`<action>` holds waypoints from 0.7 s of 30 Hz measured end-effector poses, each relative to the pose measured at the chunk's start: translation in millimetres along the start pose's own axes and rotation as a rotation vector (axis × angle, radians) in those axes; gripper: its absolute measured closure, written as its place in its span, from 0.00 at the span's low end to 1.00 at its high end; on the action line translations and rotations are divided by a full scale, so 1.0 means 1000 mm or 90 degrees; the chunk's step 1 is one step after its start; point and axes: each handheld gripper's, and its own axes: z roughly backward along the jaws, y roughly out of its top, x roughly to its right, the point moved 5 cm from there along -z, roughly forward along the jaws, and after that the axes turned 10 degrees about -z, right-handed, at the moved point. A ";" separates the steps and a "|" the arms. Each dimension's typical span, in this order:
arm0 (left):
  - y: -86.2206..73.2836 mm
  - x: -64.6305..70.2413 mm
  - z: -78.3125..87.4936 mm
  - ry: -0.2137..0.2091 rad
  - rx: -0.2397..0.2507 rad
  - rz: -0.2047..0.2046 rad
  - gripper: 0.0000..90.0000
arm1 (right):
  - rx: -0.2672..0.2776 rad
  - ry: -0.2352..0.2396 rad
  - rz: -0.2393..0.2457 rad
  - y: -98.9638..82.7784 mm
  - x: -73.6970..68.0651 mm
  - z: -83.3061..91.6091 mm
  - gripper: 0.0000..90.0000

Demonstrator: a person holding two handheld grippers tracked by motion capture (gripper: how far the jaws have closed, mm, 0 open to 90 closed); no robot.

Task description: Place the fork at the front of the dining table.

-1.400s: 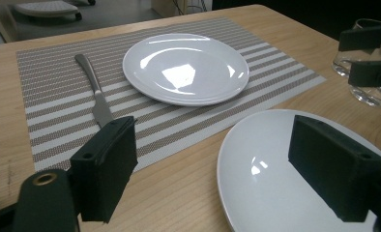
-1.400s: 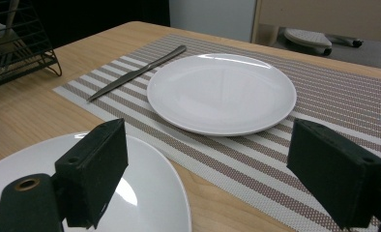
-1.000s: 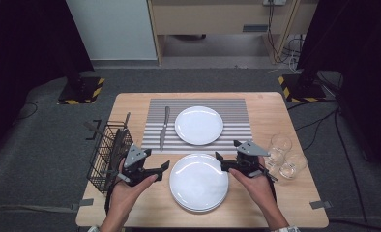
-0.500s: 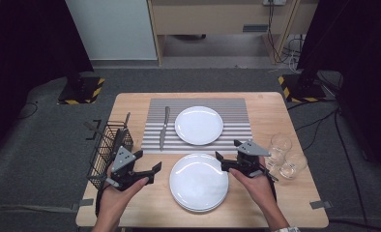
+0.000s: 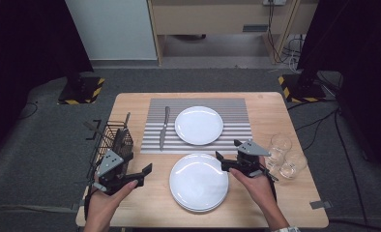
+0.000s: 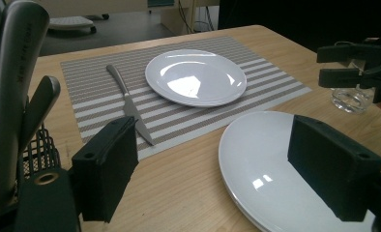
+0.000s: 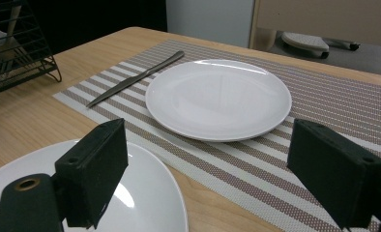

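Observation:
A white plate (image 5: 198,125) lies on a striped placemat (image 5: 237,108), and a knife (image 5: 164,126) rests on the mat to its left. Closer to me is a stack of white plates (image 5: 198,181) on the bare wood. My left gripper (image 5: 143,175) hovers left of that stack, beside the wire basket (image 5: 109,140), open and empty. In the left gripper view its jaws (image 6: 217,154) frame the stack (image 6: 271,164), with the knife (image 6: 130,108) and far plate (image 6: 196,77) beyond. My right gripper (image 5: 221,162) stands open at the stack's right rim; its jaws (image 7: 210,164) face the far plate (image 7: 217,96).
The black wire basket (image 6: 38,154) holds upright cutlery handles (image 6: 14,92) at the table's left edge. Two clear glasses (image 5: 280,145) (image 5: 293,165) stand at the right, just behind the right hand. The wooden table (image 5: 261,208) has bare wood along its front edge.
My left gripper has drifted left, away from the stacked plates toward the basket, and risen slightly. The right gripper has stayed put. Both remain open.

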 end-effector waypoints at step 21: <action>0.010 -0.030 0.026 0.039 0.024 0.008 0.19 | -0.005 0.000 0.002 -0.002 0.000 -0.001 0.16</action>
